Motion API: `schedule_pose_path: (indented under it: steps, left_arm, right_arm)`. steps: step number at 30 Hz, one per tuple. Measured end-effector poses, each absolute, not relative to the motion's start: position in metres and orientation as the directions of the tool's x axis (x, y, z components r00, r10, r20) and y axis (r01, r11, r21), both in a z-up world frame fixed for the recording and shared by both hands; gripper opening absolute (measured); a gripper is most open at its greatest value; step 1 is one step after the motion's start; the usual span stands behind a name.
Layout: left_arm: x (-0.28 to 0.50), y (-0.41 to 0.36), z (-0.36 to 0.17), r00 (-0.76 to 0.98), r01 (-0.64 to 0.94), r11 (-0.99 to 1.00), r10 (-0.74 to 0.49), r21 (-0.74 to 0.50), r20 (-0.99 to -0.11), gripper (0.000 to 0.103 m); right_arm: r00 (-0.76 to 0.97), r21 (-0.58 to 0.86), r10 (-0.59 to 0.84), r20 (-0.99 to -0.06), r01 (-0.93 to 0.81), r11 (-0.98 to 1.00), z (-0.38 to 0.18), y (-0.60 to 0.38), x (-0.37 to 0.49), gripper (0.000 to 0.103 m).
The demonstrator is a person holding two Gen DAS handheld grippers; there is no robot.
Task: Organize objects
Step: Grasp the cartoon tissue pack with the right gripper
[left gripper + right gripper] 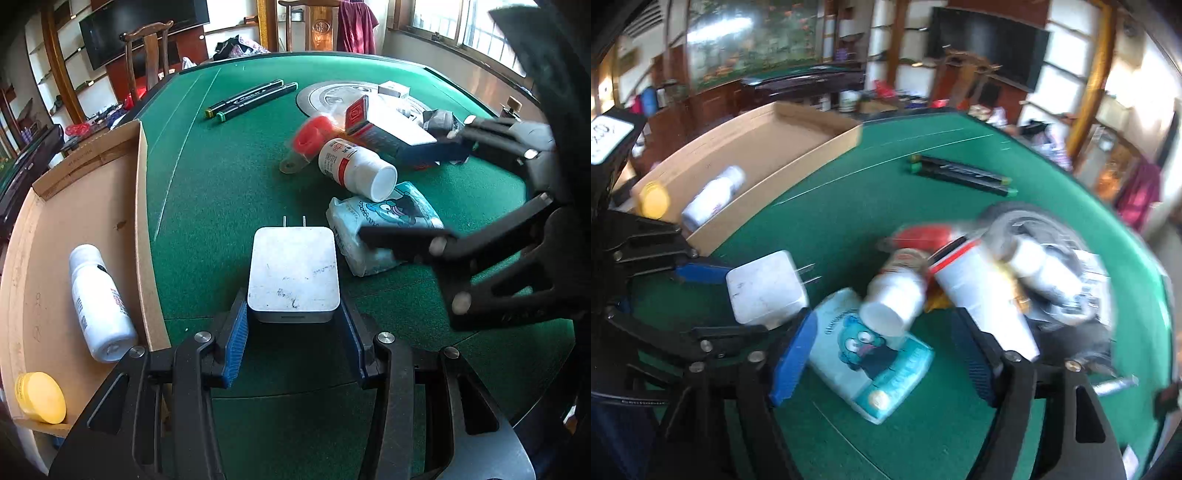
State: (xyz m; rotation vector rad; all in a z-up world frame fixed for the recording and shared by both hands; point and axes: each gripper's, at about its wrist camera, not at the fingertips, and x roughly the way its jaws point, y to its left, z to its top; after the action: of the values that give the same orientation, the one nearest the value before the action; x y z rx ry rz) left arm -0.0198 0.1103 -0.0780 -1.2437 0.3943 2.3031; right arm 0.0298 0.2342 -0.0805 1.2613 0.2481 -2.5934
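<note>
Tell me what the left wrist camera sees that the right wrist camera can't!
Only the left wrist view shows the small white box on the table's round centre plate. Only the right wrist view shows the right tool, open around the tissue pack. Both show the left tool gripping the white charger, the cardboard tray and two markers.

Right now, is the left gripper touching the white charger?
Touching. In the left wrist view, both blue pads of the left gripper press against the sides of the white charger.

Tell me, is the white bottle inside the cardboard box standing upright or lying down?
Lying down. The white bottle rests on its side on the floor of the cardboard box, beside the yellow lid.
</note>
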Motion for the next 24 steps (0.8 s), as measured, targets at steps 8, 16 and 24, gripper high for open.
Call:
schedule_pose_path:
  steps: [8,16,24]
  left_arm:
    - [-0.021,0.106,-0.078,-0.453,-0.541,-0.841,0.292,-0.001,-0.842,0.045]
    - [-0.024,0.11,-0.078,-0.457,-0.54,-0.842,0.281,0.012,-0.844,0.049]
    - [-0.027,0.11,-0.078,-0.499,-0.512,-0.859,0.284,0.014,-0.819,0.045]
  right_arm:
    - [-0.535,-0.017,-0.211,-0.818,0.39,-0.921,-0.077,0.226,0.061,0.076]
    - [-0.533,0.014,-0.199,-0.822,0.33,-0.944,-0.093,0.223,0.05,0.07]
    - [-0.583,0.046,-0.175,-0.793,0.229,-0.972,-0.093,0.225,0.06,0.037]
